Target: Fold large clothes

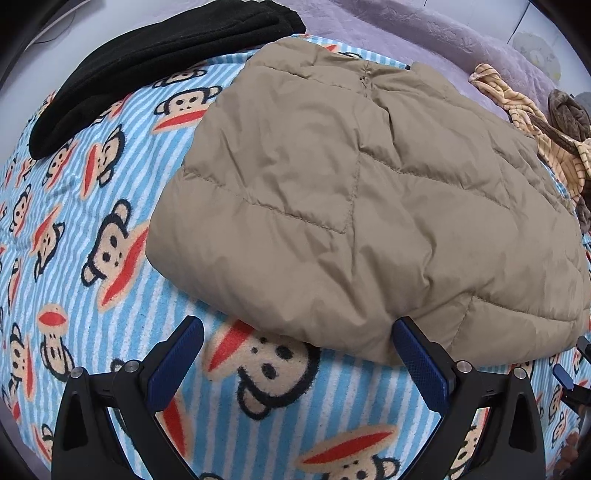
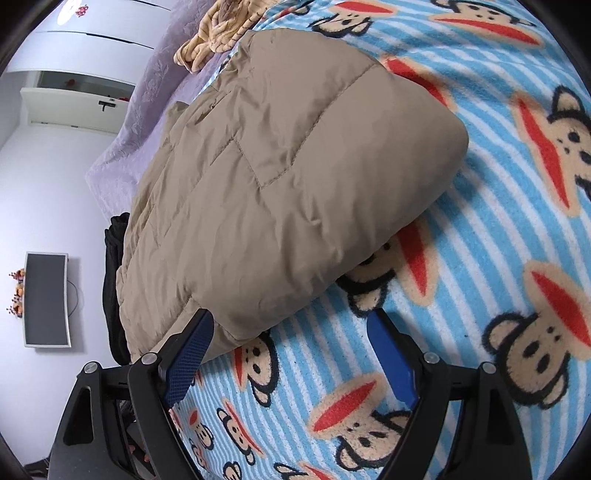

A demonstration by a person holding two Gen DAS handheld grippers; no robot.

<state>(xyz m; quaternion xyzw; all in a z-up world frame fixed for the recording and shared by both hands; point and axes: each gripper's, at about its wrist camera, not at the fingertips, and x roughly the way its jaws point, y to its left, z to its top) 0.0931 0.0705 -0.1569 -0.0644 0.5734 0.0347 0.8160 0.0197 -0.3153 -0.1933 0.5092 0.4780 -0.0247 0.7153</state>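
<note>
A tan quilted puffer jacket (image 1: 354, 199) lies folded into a thick bundle on a blue striped monkey-print blanket (image 1: 92, 229). My left gripper (image 1: 299, 332) is open just in front of the jacket's near folded edge, its right finger touching the fabric, nothing between the pads. In the right wrist view the same jacket (image 2: 273, 192) fills the middle. My right gripper (image 2: 291, 321) is open too, with its left finger against the jacket's near corner and blanket (image 2: 480, 258) showing between the fingers.
A folded black garment (image 1: 155, 62) lies on the blanket beyond the jacket's left side. A yellow striped cloth (image 1: 532, 122) and brown cloth sit at the right on a lilac bedspread (image 1: 443, 33). A wall monitor (image 2: 46, 299) and white door (image 2: 81, 107) stand beyond the bed.
</note>
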